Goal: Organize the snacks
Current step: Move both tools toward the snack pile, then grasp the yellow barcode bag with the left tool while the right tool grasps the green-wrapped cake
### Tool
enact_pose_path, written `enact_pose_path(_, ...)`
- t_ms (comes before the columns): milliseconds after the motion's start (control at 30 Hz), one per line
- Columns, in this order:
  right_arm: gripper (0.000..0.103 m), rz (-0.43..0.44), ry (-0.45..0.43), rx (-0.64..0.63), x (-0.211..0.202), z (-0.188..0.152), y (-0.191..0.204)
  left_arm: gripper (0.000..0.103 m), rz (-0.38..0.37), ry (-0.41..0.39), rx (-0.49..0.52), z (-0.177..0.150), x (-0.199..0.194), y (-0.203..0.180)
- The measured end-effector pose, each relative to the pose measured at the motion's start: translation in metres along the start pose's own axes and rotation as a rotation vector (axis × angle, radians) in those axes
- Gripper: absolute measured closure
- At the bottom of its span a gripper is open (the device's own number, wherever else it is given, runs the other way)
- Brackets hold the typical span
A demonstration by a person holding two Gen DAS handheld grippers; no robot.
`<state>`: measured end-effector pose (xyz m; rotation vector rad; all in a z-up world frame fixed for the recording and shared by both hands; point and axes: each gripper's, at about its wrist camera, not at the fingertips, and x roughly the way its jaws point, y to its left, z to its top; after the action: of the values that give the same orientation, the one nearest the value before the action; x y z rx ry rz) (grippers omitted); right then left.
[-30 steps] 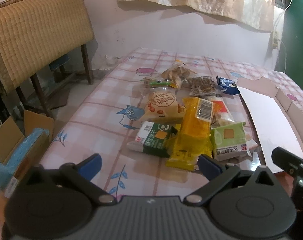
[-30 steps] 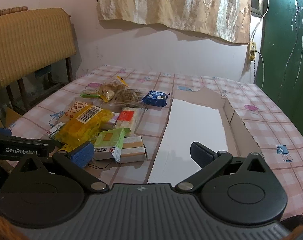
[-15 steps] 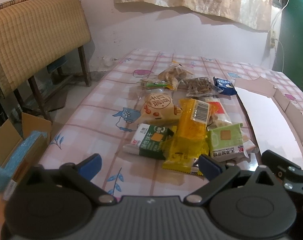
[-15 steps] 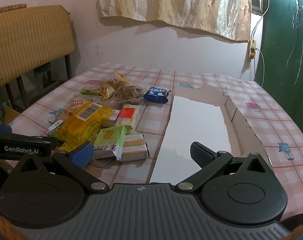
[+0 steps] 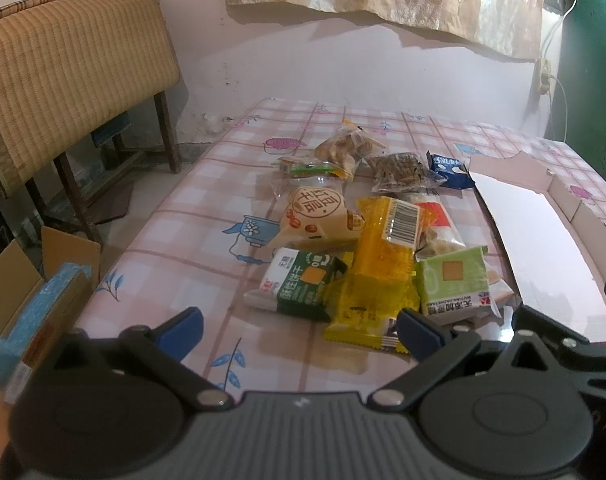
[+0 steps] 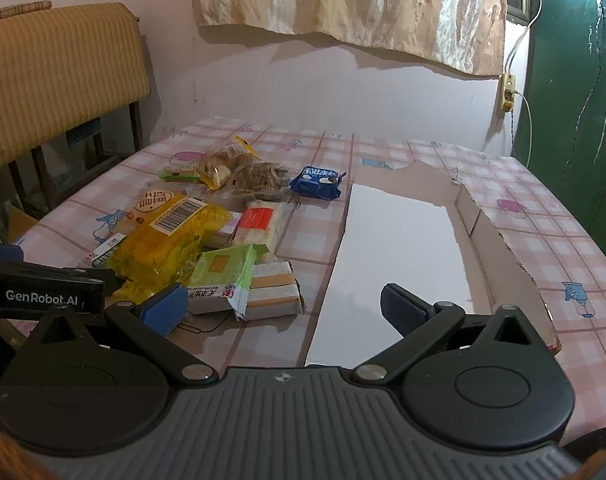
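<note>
- At the near table edge: left gripper (image 5: 299, 330) and right gripper (image 6: 283, 306) both spread wide, holding nothing, touching nothing.
- Just beyond: snack pile, yellow packet (image 5: 383, 264) on top. Best to lift it first, pinched across its narrow width.
- Beside the pile: cardboard tray (image 6: 399, 248), bare, the likely destination.

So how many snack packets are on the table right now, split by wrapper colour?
Green packets: 2
Yellow packet: 1
Blue packet: 1
Tan packet: 1
Clear bags: 4
White-and-brown pack, partly hidden: at least 1
Total: at least 10
</note>
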<state>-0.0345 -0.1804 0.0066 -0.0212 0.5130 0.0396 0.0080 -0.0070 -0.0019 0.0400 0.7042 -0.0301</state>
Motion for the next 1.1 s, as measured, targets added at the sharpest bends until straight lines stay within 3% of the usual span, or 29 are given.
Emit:
enact_pose_path(267, 0.0, -0.007, 0.008, -0.003, 0.004, 0.0, -0.001, 0.001, 0.015, 0.01, 0.033, 0.002, 0.009, -0.003)
enact_pose_path(400, 0.0, -0.024, 0.008, -0.005, 0.006, 0.0, -0.003, 0.001, 0.006, -0.03, 0.046, 0.012, 0.011, -0.009)
enact_pose_path(633, 0.0, -0.039, 0.01, 0.021, 0.012, -0.001, -0.014, 0.002, -0.07, -0.077, 0.101, 0.033, 0.03, -0.035)
enact_pose_path(733, 0.0, -0.024, 0.021, -0.014, 0.017, -0.004, -0.01, 0.018, -0.086, -0.058, 0.134, 0.037, 0.046, -0.044)
enact_pose_path(800, 0.0, -0.009, 0.03, -0.044, 0.023, -0.005, -0.004, 0.052, -0.095, -0.007, 0.135, 0.037, 0.059, -0.042)
enact_pose_path(867, 0.0, 0.009, 0.032, -0.07, 0.028, -0.005, 0.002, 0.065, -0.148, 0.028, 0.097, 0.037, 0.068, -0.035)
enact_pose_path(1100, 0.0, 0.068, 0.029, -0.14, 0.051, 0.0, 0.023, 0.069, -0.143, -0.023, 0.061, 0.035, 0.053, -0.016)
